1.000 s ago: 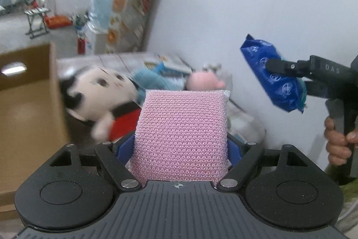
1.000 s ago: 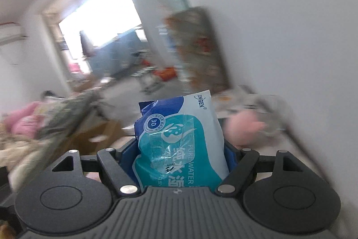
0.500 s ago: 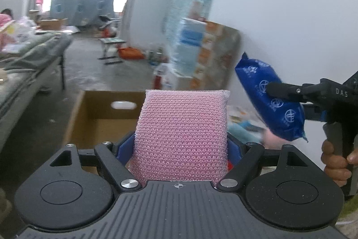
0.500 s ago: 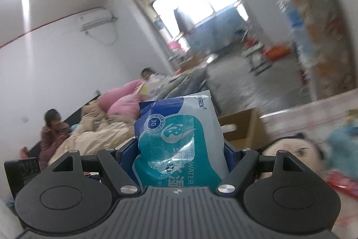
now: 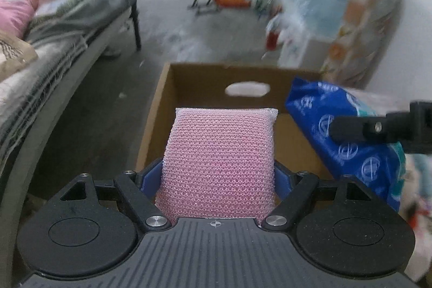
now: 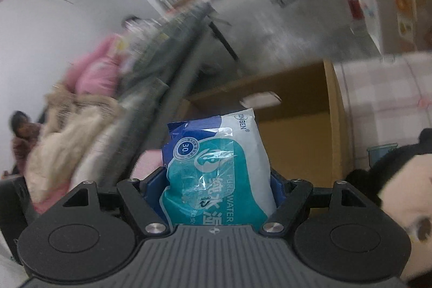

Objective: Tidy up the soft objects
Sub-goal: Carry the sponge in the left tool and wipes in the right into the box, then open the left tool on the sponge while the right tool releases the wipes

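A pink mesh sponge (image 5: pixel 220 161) stands upright in my left gripper (image 5: pixel 220 174), which is shut on it, and hangs in front of an open cardboard box (image 5: pixel 199 77). To its right in the left wrist view my right gripper (image 5: pixel 351 128) holds a blue wet-wipes pack (image 5: pixel 348 142) over the box's right side. In the right wrist view the wet-wipes pack (image 6: pixel 216 166) sits between the jaws of the right gripper (image 6: pixel 217 182), shut on it, with the cardboard box (image 6: pixel 297 131) beyond. A black-and-white plush toy (image 6: pixel 399 185) lies at the lower right.
A bed (image 5: pixel 46 45) piled with blankets runs along the left. Wrapped goods (image 5: pixel 348 18) lean against the white wall at the right. A checked tablecloth (image 6: pixel 383 104) covers the surface beside the box. A seated person (image 6: pixel 24 136) is at the far left.
Both grippers have swung left, away from the table with the toys and toward the cardboard box, now straight ahead and seen from above. Each still holds its object.
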The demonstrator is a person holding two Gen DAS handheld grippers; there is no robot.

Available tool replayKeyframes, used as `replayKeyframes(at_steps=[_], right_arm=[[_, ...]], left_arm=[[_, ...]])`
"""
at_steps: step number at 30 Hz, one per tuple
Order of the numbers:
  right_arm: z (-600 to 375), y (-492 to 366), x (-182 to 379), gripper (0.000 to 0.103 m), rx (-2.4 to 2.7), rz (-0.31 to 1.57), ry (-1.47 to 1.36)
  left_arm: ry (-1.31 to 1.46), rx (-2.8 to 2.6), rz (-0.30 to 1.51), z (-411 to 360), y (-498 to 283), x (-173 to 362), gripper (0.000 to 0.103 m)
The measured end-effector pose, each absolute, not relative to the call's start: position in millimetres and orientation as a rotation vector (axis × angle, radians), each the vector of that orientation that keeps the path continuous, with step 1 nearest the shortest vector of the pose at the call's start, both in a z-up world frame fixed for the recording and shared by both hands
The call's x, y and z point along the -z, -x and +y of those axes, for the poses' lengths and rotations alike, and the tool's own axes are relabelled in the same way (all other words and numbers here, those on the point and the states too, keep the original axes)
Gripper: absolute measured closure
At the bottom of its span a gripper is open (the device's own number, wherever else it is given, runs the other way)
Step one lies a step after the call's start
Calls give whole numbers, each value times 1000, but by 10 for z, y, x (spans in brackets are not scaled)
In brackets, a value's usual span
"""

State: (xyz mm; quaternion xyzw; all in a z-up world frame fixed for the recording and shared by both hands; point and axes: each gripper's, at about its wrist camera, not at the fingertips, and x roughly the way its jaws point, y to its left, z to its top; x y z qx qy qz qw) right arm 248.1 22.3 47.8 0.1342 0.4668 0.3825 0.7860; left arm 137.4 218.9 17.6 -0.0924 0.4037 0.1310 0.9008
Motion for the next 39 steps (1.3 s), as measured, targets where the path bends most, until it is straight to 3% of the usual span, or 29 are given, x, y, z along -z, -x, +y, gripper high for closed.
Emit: replayKeyframes(at_steps=[6,16,19,22,36,39], right_arm=[[684,-2846,-113,66,-740,1088,-234],[1063,-3249,269,64,-660,1120,-156],[1127,-3329,413,58,-632,1144,-134],[1145,-3352,505,58,-620,1170,-135],[1139,-3292,524,56,-625,1289,-144],[1186,-3254,565,77,-611,1284,-107]], left_arm=[[156,-296,933,2425,-2035,104,22],[0,-360,983,2387,-2441,443,20],[-44,-373,1011,2360,-2524,546,10],[-82,-369,1028,2291,-2553,598,9],[123,-337,914,2466,-2075,122,8],[149,-338,871,2499,-1949,33,7]])
